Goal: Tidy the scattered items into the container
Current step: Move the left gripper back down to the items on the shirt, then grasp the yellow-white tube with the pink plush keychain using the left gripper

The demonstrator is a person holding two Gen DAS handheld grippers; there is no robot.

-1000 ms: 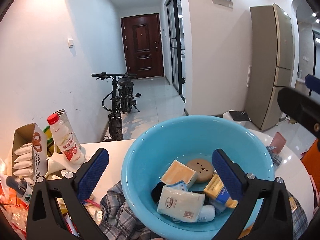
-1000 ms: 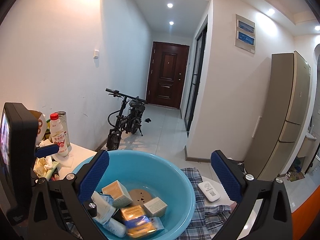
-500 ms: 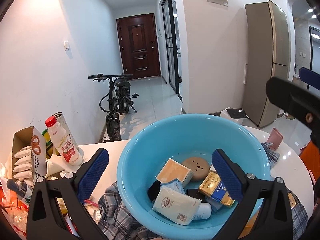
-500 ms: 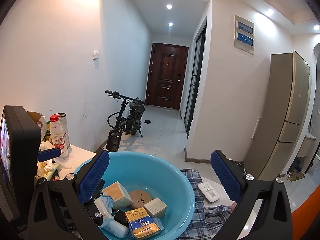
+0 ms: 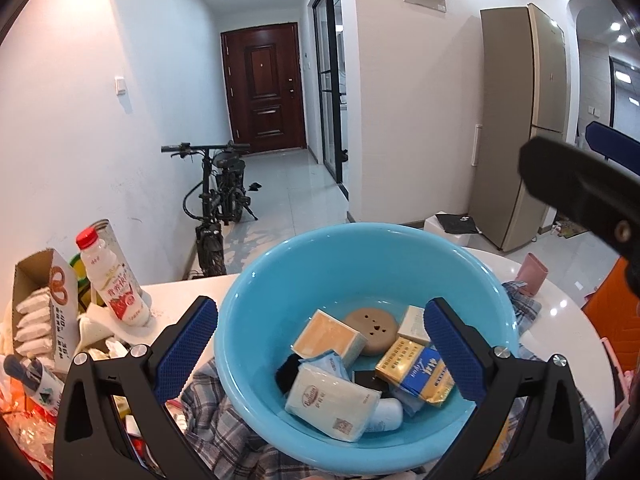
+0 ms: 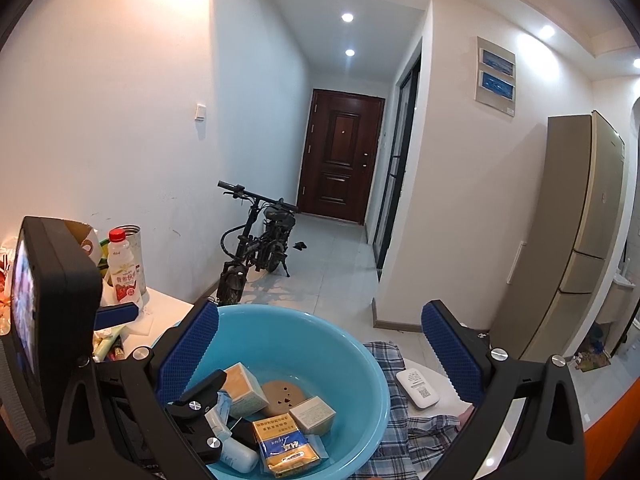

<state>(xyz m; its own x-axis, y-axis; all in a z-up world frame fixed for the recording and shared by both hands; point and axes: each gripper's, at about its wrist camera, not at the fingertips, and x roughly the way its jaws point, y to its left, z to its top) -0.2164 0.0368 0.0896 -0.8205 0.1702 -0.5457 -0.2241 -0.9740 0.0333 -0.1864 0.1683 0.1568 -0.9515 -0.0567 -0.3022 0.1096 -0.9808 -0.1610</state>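
Observation:
A light blue basin [image 5: 360,264] [image 6: 352,360] sits on a plaid cloth [image 5: 216,412] on the white round table [image 5: 560,320]. It holds several items: a tan box [image 5: 328,336], a brown round disc [image 5: 372,330], a gold-and-blue packet [image 5: 420,368] [image 6: 286,446], a white tissue pack [image 5: 332,400], a small white box [image 6: 312,414]. My left gripper [image 5: 320,344] is open and empty, hovering over the basin's near side. My right gripper [image 6: 320,352] is open and empty above the basin's right part. A white remote [image 6: 418,388] lies on the cloth right of the basin.
A red-capped drink bottle [image 5: 114,280], a metal can [image 6: 134,240] and an open carton of white packets [image 5: 36,312] crowd the table's left. A pink cup [image 5: 530,274] stands at the far right. A bicycle [image 5: 218,200], door and fridge [image 5: 520,140] lie beyond the table.
Both grippers have drawn back and risen slightly from the basin. The gold-and-blue packet now lies in the basin's right side. The jaws stay open.

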